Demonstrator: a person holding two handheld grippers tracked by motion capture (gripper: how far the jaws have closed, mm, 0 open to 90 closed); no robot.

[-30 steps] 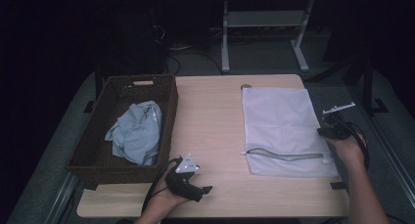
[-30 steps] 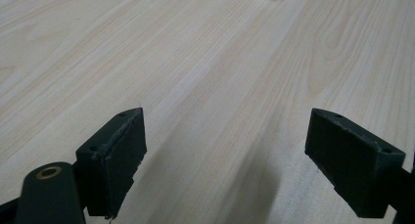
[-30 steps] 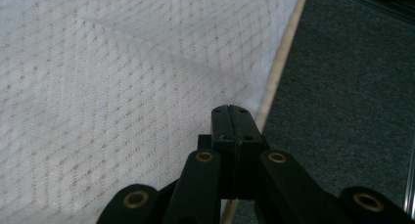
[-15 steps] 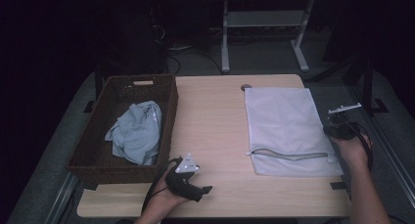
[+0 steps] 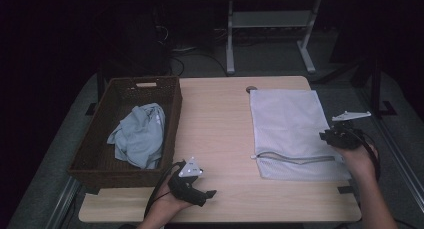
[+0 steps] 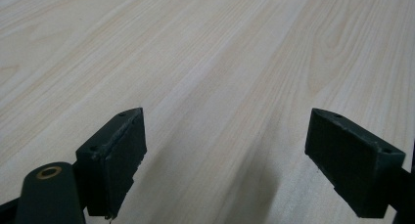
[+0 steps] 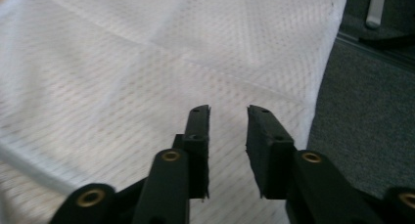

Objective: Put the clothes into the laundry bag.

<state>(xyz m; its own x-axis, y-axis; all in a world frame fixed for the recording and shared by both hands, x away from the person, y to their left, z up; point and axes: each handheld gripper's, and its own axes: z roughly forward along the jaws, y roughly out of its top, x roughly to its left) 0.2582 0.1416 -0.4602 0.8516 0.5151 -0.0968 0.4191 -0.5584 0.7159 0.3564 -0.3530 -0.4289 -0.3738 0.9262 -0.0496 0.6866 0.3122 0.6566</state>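
Mesh bag point(image 5: 292, 131) is seen in the high view lying flat on the right part of the surface point(image 5: 215, 119), with its zipper edge turned toward the person, and the right hand-held gripper point(image 5: 327, 135) is held just over its right border. Compared with the pictures from a moment earlier, the bag is spread a little more smoothly, and the jaws, which were clenched on its edge, have just been opening, so the fabric is now released. The left hand-held gripper point(image 5: 207, 193) is rested at the near edge of the surface, beside the wicker basket point(image 5: 100, 154), in which a light blue cloth point(image 5: 140, 134) is lying crumpled. In the left gripper view, the jaws of the left hand-held gripper point(image 6: 225, 155) are spread wide over bare wood and nothing is grasped. In the right gripper view, a narrow gap is shown between the jaws of the right hand-held gripper point(image 7: 227, 121), with the white mesh point(image 7: 147, 77) below them and no fabric pinched. It is judged that the straightening of the bag is finished and that opening it for the cloth comes next.
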